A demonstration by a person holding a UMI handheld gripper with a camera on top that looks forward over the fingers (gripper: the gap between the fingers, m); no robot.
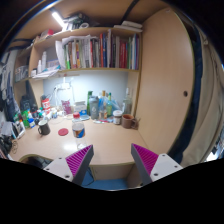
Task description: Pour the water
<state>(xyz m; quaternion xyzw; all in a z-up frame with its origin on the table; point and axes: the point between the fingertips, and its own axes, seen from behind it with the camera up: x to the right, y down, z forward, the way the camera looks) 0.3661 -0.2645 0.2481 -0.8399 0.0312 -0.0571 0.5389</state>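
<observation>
Wooden worktop just ahead; tongs spread, holding nothing. Bottles and cups clustered well beyond, under the bookshelf. Looks like the approach step; next move: reach in and grab a bottle.

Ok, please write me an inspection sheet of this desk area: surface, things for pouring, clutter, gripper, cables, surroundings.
Surface: light wooden corner desk, bare in its front part.
Job's things: several plastic bottles and a dark mug stand far beyond the fingers; which ones serve for pouring cannot be told.
Clutter: red round lid-like thing, small jars and boxes along the back wall.
Gripper: gripper open, holding nothing; purple pads apart above the desk's front edge.
Cables: nothing seen.
Surroundings: wooden shelf with a row of books, lit lamp above, wooden cabinet door beside the desk.
</observation>
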